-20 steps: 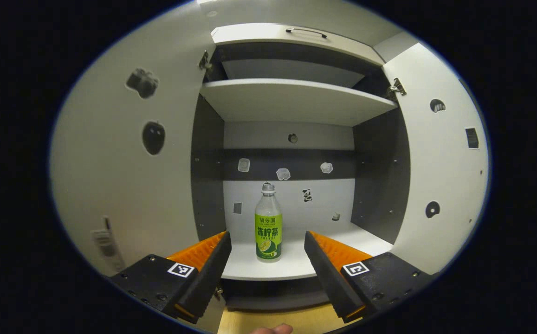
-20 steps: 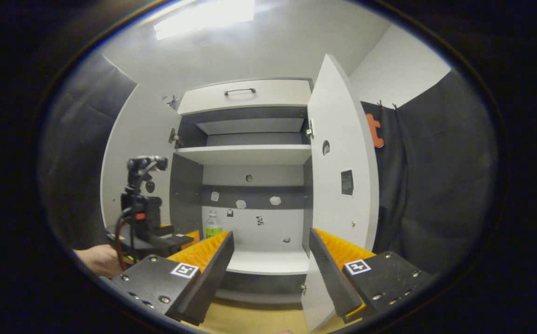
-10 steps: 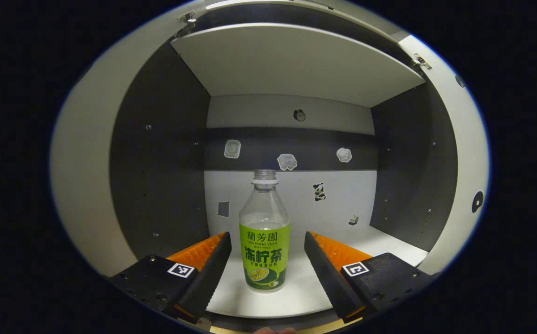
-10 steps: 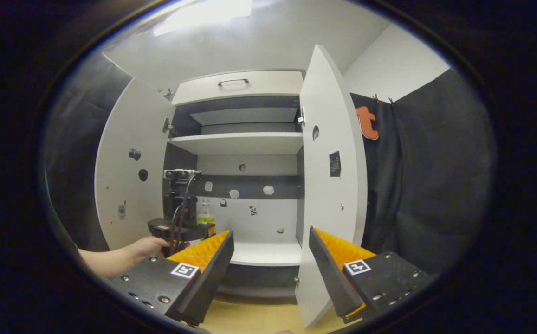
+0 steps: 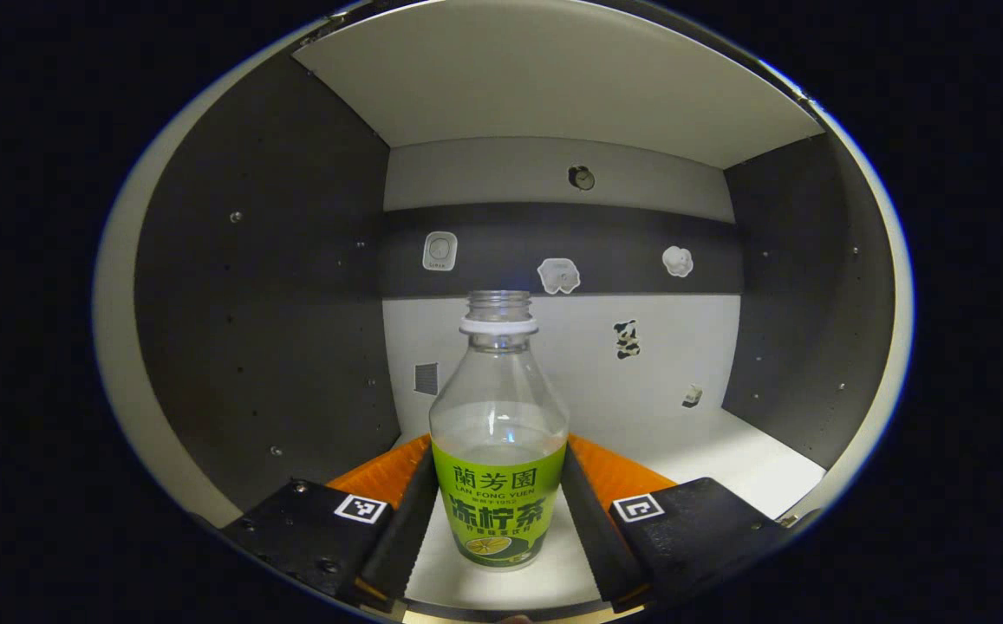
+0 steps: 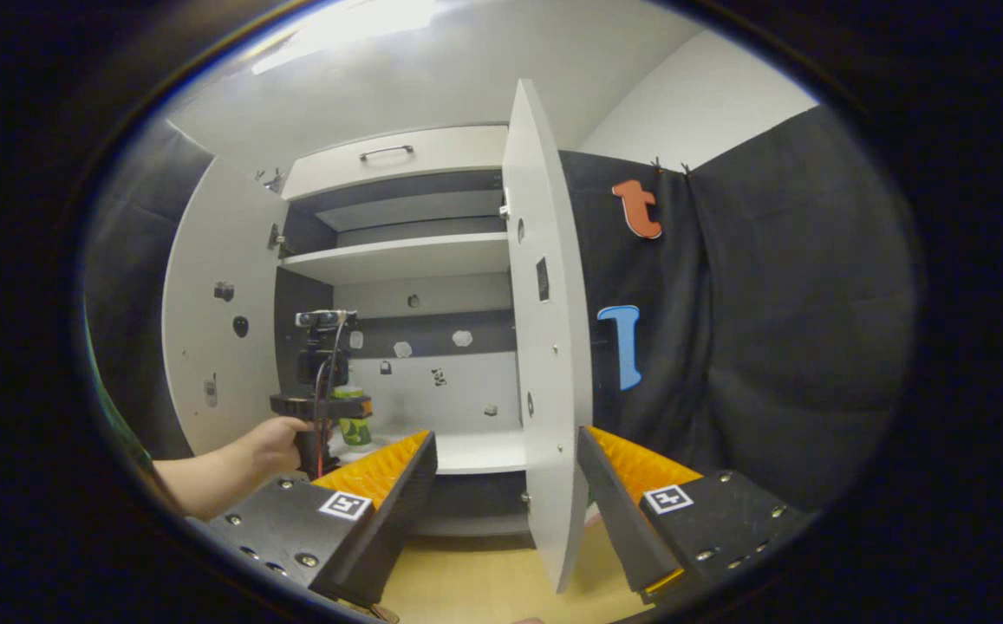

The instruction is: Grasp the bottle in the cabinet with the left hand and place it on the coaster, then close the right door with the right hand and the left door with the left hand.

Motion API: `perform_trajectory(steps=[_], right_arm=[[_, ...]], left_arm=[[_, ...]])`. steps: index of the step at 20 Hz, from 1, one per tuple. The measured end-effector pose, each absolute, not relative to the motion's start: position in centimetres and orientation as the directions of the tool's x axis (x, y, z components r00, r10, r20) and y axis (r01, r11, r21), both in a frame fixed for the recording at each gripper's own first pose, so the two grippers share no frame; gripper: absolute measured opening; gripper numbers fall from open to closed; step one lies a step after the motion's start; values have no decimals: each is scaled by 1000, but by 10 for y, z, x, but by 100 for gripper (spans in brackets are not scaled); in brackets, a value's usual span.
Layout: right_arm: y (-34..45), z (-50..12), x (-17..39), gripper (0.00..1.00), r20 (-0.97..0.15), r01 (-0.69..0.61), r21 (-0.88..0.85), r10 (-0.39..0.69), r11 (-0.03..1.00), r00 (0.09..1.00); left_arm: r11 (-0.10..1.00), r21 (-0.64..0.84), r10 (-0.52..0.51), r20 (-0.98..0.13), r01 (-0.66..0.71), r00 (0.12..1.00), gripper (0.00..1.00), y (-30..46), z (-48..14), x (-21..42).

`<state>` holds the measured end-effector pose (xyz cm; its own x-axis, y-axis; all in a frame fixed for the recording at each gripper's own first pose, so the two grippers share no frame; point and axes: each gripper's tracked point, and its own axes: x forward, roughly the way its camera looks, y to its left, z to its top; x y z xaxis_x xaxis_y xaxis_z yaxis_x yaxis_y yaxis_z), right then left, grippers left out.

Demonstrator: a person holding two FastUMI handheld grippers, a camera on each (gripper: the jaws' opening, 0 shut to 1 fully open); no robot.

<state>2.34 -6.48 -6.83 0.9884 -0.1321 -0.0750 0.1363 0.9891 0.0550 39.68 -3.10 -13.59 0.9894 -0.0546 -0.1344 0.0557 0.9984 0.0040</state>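
Observation:
A clear bottle (image 5: pixel 498 451) with a green label and no cap stands upright on the cabinet's lower shelf (image 5: pixel 726 459). My left gripper (image 5: pixel 498 452) reaches into the cabinet, one finger pressed against each side of the label. The right gripper view, from farther back, has the left gripper (image 6: pixel 323 406), the hand (image 6: pixel 271 442) holding it, and the bottle (image 6: pixel 352 429) just past it. My right gripper (image 6: pixel 505 511) stands open in front of the cabinet with nothing between its fingers. The open right door (image 6: pixel 544 390) is edge-on just beyond them.
The left door (image 6: pixel 215 347) stands open wide. An upper shelf (image 6: pixel 406 256) and a drawer with a handle (image 6: pixel 388 154) sit above. Dark side walls (image 5: pixel 276 329) close in on the left gripper. A wooden surface (image 6: pixel 484 581) lies below the cabinet.
The left gripper moved deeper into the cabinet until the bottle sat between its fingers, and the fingers closed in on it. The right gripper drifted right, still open.

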Motion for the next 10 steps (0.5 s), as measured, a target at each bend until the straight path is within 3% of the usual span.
perform_trajectory(steps=[1, 10], right_arm=[[-65, -67, 19, 99, -71, 133, 57, -129, 990, 989], [-44, -56, -21, 99, -35, 39, 80, -36, 996, 999]], left_arm=[[998, 7, -61, -130, 62, 990, 80, -31, -133, 386], [992, -74, -103, -76, 98, 992, 79, -42, -96, 267]])
